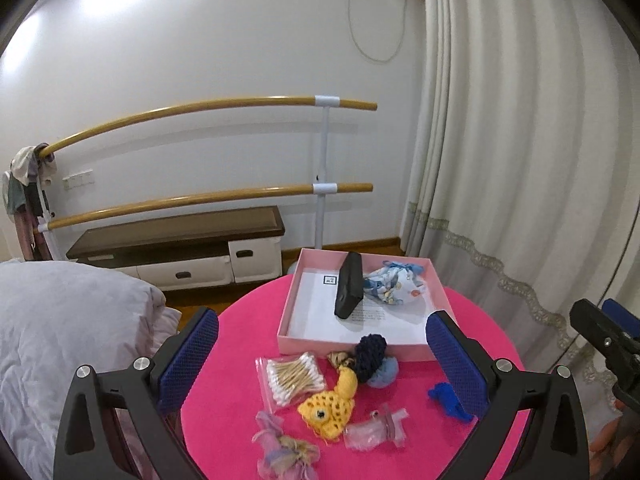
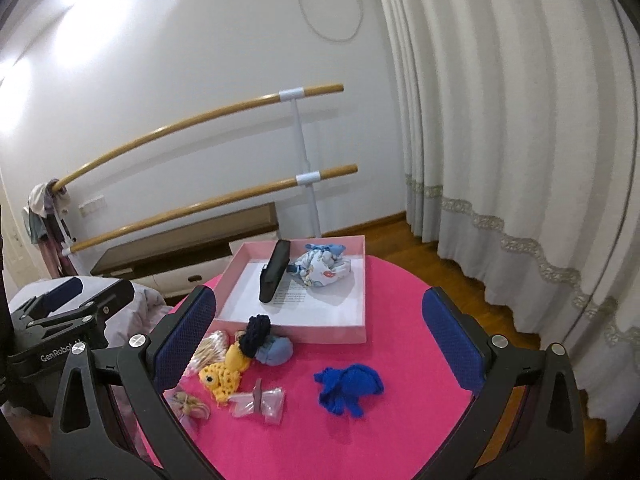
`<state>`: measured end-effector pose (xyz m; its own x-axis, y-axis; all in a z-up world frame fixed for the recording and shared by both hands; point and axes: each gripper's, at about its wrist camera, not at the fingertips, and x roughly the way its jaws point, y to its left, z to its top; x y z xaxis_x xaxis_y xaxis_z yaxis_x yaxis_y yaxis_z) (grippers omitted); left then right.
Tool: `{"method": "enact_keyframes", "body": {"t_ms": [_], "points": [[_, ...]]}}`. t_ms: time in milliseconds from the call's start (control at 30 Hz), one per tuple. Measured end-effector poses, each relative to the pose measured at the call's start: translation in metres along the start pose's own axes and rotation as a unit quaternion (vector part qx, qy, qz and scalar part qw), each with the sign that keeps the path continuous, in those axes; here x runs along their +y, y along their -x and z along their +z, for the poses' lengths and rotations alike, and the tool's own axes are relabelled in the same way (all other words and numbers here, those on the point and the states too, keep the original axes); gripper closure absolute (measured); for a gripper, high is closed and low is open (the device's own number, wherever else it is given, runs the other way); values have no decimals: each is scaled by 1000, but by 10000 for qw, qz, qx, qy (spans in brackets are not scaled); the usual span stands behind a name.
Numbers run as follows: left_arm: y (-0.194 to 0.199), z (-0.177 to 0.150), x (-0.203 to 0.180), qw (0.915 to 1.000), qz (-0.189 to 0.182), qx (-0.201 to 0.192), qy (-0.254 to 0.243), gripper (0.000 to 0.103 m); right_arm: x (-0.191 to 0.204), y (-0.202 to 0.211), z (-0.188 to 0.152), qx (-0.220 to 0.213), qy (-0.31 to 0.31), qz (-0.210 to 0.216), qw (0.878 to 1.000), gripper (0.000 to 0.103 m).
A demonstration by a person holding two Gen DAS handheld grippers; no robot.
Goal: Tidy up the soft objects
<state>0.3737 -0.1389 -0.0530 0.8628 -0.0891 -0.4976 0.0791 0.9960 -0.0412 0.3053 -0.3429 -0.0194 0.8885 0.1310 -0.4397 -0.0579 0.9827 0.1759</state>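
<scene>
left wrist: left gripper [image 1: 322, 364] spread wide, holding nothing, above the pink round table [image 1: 248, 432]. yellow crochet fish [image 1: 330, 408], cotton swab bag [image 1: 290, 378], navy knit piece [image 1: 370, 354] lie near the pink box [image 1: 352, 346]; printed pouch [image 1: 394, 286] inside it.

right wrist: right gripper [image 2: 318, 334] released, empty, over blue knit item [image 2: 348, 390] on the table, apart from the box.

At the upper left of the frame we see two wooden ballet barres [image 1: 208, 106] on a white post, with clothes [image 1: 28, 176] draped over the left end. Below them sits a low dark-topped cabinet [image 1: 180, 236], and pale curtains [image 1: 520, 140] fill the right side. A grey duvet [image 1: 68, 320] lies at lower left.
</scene>
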Motion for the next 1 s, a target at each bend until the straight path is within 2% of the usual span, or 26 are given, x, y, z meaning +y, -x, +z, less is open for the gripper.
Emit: {"method": "enact_keyframes", "body": {"t_ms": [233, 500, 767, 1000], "points": [[58, -37, 6, 9996, 99, -279, -39, 0, 6, 37, -26, -153, 36, -39, 9999, 0], [109, -67, 14, 9997, 66, -239, 55, 0, 15, 59, -47, -146, 186, -24, 9997, 0], [145, -64, 18, 9995, 144, -272, 69, 0, 20, 61, -51, -162, 253, 39, 9995, 0], [156, -67, 25, 9994, 150, -284, 138, 0, 19, 58, -52, -119, 256, -7, 9996, 0]]}}
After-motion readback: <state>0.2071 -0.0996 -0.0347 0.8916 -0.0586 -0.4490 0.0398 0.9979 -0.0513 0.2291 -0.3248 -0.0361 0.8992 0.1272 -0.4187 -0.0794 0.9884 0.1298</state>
